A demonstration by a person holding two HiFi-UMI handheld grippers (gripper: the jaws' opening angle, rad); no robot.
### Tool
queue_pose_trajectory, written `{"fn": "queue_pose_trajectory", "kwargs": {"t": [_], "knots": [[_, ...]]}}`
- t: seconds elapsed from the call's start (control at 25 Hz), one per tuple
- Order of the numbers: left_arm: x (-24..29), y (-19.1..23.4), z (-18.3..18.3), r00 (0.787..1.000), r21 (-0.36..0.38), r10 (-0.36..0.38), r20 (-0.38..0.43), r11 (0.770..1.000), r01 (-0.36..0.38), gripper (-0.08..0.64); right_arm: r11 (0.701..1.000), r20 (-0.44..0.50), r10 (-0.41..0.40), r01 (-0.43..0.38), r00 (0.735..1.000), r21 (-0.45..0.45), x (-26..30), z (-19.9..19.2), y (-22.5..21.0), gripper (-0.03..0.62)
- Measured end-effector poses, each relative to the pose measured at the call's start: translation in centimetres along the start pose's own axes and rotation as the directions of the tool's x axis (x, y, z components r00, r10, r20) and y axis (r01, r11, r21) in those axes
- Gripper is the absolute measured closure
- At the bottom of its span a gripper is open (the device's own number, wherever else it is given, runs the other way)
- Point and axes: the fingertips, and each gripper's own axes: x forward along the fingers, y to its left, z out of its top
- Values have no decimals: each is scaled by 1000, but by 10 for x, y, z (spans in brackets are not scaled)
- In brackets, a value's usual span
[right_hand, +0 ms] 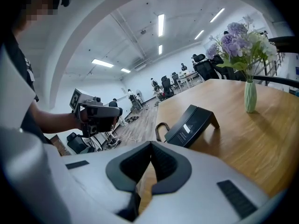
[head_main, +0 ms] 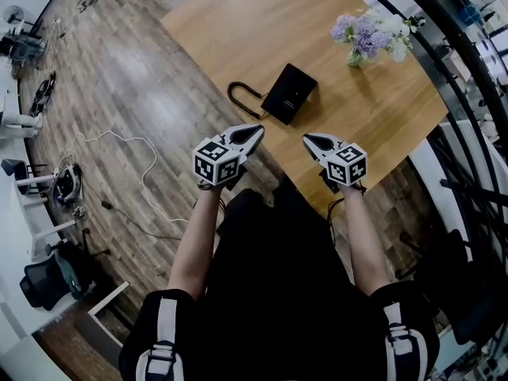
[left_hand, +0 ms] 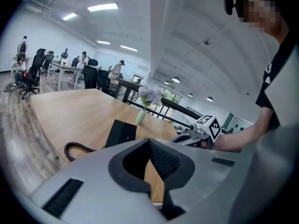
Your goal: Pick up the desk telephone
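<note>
The black desk telephone (head_main: 290, 93) rests on the wooden table (head_main: 262, 30), its back toward me, with its coiled cord (head_main: 240, 98) looping off to the left. It also shows in the left gripper view as the telephone (left_hand: 121, 133) and in the right gripper view as the telephone (right_hand: 192, 124). My left gripper (head_main: 255, 134) hovers at the table's near edge, short of the phone, jaws shut on nothing. My right gripper (head_main: 310, 142) is level with it to the right, also shut and empty. Both tips point toward the phone without touching it.
A green vase of purple and white flowers (head_main: 367, 36) stands at the table's far right. A dark railing (head_main: 460, 94) runs along the right. Cables (head_main: 119, 145) trail on the wooden floor at left, near office chairs (head_main: 48, 280). People sit at distant desks (left_hand: 65, 66).
</note>
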Motion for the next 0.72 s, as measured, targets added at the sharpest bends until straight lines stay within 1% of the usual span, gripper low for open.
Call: {"fn": "queue_pose_trajectory", "kwargs": {"t": [0.28, 0.4, 0.52, 0.72], "knots": [[4, 9, -5, 1000, -9, -12, -28, 1000, 12, 538, 1000, 10, -24, 24, 1000, 17, 1, 3, -9, 569], [9, 14, 0, 999, 15, -30, -43, 999, 30, 538, 998, 17, -50, 50, 999, 22, 1, 8, -13, 569], [16, 23, 9, 997, 35, -62, -53, 997, 64, 538, 995, 32, -97, 96, 995, 42, -3, 10, -21, 569], [34, 38, 20, 986, 71, -144, -88, 986, 150, 538, 978, 46, -193, 189, 980, 89, -6, 13, -32, 569]]}}
